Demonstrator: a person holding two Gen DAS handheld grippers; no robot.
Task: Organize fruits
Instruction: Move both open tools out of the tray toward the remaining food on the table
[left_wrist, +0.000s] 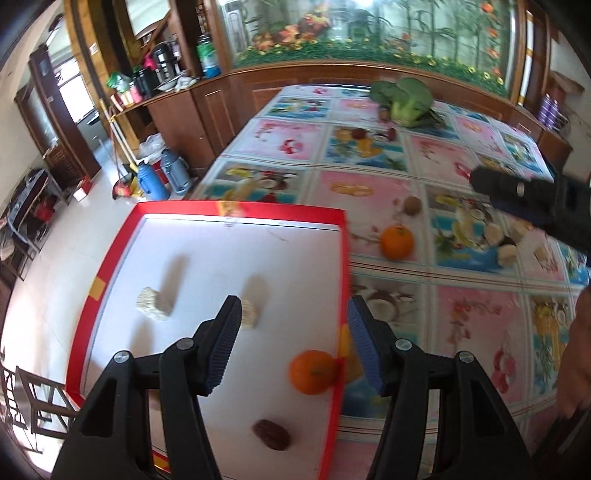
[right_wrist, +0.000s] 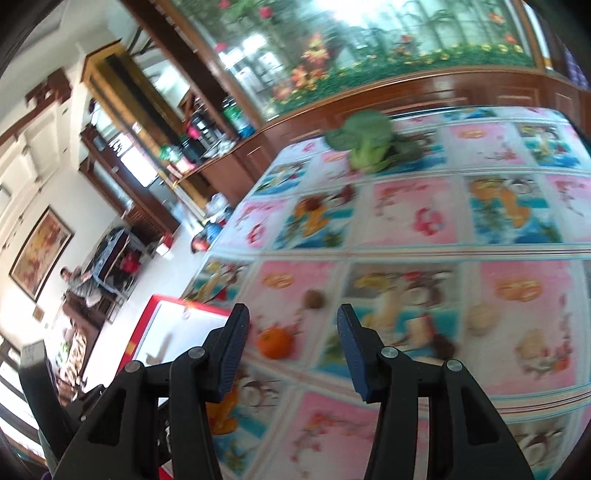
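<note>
Oranges are the job at hand: one orange (left_wrist: 312, 372) already sits inside the red-rimmed tray (left_wrist: 236, 210), against its right wall, while a second orange (left_wrist: 396, 242) waits on the table (left_wrist: 480, 314) just right of the tray's far corner, with a small brown fruit (left_wrist: 412, 205) beyond it. The loose orange looks light, firm and round, with a slightly slick peel, so it would likely roll if nudged; a hold across its widest part, with modest pressure, seems safest. Pale puffed cakes (left_wrist: 155, 303) and a dark date (left_wrist: 272, 434) also lie in the tray, and more pale pieces (left_wrist: 508, 254) rest on the table farther right. The left gripper (left_wrist: 293, 347) hovers over the tray, spread wide and carrying nothing. The right gripper (right_wrist: 291, 350) is likewise released and empty above the table, with the loose orange (right_wrist: 275, 342) lying just ahead, close to its left finger. A head of broccoli (left_wrist: 404, 98) sits at the far end.
</note>
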